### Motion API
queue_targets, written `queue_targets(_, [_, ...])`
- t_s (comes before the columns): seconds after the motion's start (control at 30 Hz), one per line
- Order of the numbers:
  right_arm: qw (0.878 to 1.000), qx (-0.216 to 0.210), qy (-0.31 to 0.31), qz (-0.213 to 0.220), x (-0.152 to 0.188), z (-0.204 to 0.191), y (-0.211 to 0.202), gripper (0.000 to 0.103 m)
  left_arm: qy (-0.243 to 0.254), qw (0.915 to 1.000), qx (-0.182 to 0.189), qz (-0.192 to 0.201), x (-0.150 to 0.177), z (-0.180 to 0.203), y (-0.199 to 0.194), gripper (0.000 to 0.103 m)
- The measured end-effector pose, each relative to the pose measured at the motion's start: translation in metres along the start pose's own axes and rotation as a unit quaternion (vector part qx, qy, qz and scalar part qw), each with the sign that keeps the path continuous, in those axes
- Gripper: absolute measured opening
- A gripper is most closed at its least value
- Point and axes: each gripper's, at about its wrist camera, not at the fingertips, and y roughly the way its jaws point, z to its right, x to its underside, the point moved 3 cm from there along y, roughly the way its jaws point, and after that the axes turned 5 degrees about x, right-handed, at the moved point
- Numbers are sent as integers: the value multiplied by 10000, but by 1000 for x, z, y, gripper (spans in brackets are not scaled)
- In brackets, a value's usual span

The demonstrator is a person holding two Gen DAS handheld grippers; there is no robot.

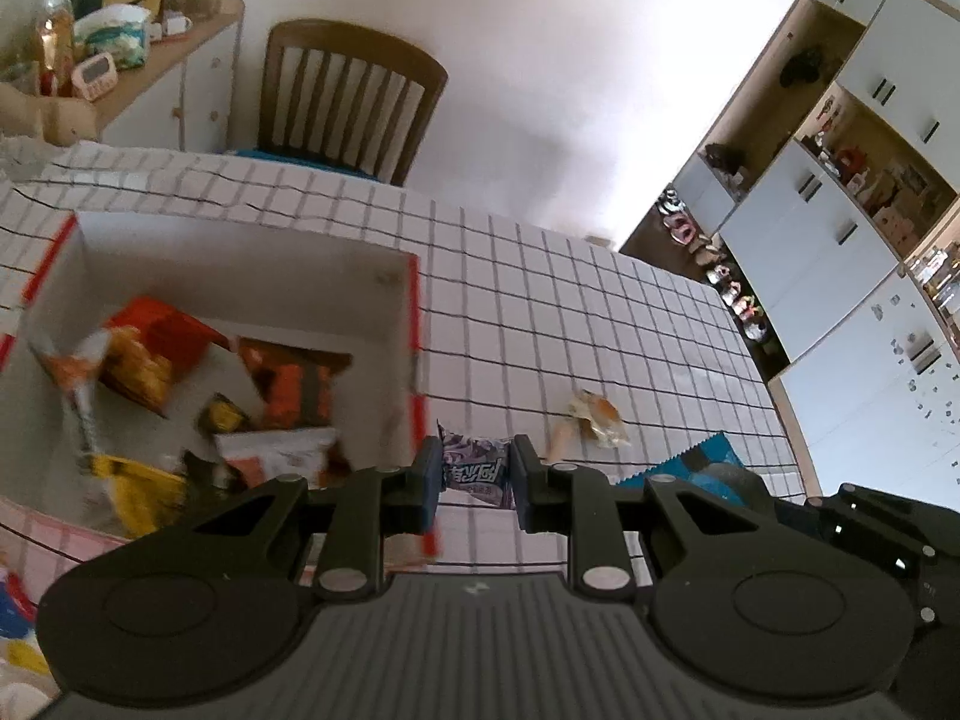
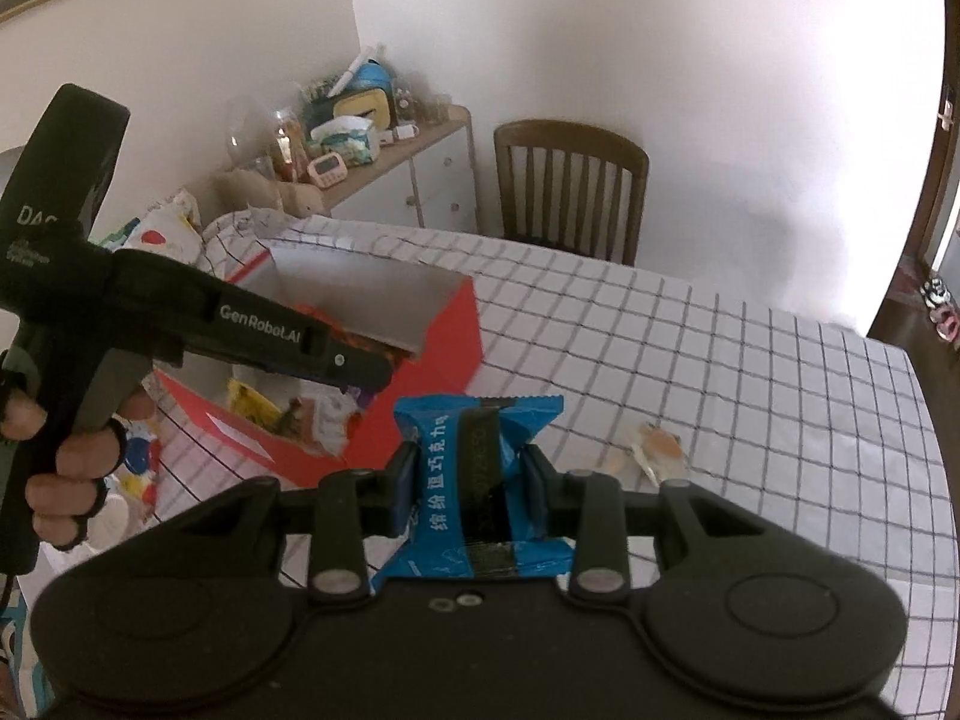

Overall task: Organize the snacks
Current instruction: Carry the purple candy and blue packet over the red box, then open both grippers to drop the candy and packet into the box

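Blue packet [image 2: 480, 480], "GenRobot.AI" hand-held gripper [image 2: 366, 369]

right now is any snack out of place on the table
Yes: one pale orange-and-white snack packet lies crumpled on the checked tablecloth, apart from the red box holding the others. The purple packet and blue packet are held in the fingers.

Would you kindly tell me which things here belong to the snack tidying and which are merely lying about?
Job:
- purple snack packet in left gripper
- blue chocolate packet in right gripper
- red box of snacks
- loose orange snack

Lying about:
- wooden chair
- cluttered sideboard
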Motion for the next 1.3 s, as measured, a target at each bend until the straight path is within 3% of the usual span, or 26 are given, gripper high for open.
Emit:
queue_targets(0.67, [9995,-47,-284,155,-50,-103,54,35,-240,9989,-362,146,-26,-117,-42,23])
queue_targets(1.0, [9994,235,-228,-104,-59,-122,110,35,-371,9966,-715,-144,-24,-161,-21,23])
queue_targets(1.3, [9979,421,-337,-367,-50,-127,154,35,-280,9957,-720,-517,-18,-166,15,23])
